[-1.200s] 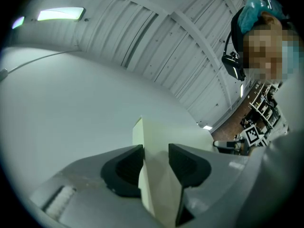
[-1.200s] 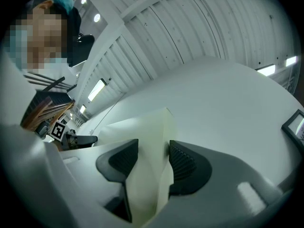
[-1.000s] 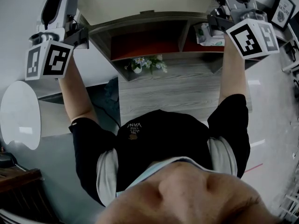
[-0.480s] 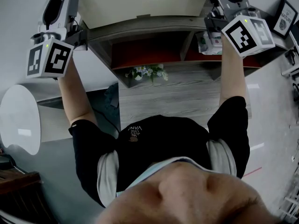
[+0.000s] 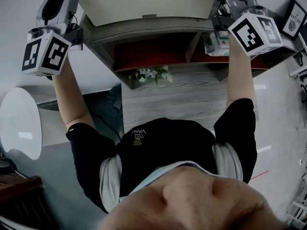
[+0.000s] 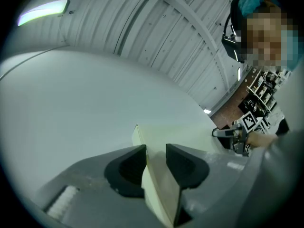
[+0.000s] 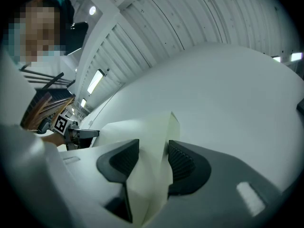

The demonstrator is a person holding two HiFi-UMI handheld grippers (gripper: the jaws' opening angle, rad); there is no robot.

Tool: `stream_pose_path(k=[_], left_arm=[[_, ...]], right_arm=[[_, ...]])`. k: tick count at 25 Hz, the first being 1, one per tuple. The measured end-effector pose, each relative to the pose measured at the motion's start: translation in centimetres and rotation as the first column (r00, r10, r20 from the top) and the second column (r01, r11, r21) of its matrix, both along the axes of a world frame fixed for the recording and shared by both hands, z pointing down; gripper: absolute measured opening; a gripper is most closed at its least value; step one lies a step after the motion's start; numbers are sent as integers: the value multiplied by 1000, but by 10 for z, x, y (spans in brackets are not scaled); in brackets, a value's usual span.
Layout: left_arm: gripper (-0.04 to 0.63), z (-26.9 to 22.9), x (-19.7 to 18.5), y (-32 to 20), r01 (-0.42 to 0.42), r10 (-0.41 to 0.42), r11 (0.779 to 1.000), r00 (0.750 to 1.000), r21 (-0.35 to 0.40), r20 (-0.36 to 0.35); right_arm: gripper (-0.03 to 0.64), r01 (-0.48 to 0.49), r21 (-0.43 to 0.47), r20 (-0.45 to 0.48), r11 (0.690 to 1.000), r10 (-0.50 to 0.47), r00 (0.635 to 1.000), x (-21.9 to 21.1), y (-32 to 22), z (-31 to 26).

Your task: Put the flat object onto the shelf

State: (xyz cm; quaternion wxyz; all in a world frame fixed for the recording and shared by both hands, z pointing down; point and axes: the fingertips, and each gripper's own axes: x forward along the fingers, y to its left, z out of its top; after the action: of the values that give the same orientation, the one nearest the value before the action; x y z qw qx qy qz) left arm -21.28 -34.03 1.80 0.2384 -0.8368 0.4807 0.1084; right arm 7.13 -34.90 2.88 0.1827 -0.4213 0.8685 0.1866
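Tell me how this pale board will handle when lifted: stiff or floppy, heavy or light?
Probably somewhat bendy: the board looks creased where the right tool grips it. Likely light for its size, since its edge looks thin.

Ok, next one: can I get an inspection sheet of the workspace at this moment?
Surface: grey wood shelf unit with red-lined compartments.
Job's things: cream flat panel held by both ends over the shelf top; contact with it cannot be told.
Clutter: small flowers at the shelf's lower front; packet in the right compartment.
Grippers: left gripper shut on the panel's edge, jaws just been closing; right gripper shut on the other end.
Cables: one dark cord on the floor.
Surroundings: white round table at left; framed picture at right.
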Motion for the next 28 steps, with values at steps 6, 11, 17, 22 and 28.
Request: stream_pose_path(k=[6,11,17,22,28], left_arm=[[137,0,0,-2,9,-9,1000,999,-3,40],[137,1,0,0,1,-1,1000,999,3,35],[137,2,-1,4,-13,13,1000,1000,9,28],[137,5,-1,7,-20,20,1000,1000,10,18],[138,8,-1,9,-29,29,1000,1000,0,6]], right_arm=[[183,-7,1,-20,1000,7,1000,-1,-6,-1],[189,-2,14,-19,1000,2,1000,0,-5,-1],[206,-1,35,-7,999,1,1000,0,0,-1],[237,-16,33,19,999,15,1000,5,2,0],[252,-18,30,28,999,17,999,8,7,2]])
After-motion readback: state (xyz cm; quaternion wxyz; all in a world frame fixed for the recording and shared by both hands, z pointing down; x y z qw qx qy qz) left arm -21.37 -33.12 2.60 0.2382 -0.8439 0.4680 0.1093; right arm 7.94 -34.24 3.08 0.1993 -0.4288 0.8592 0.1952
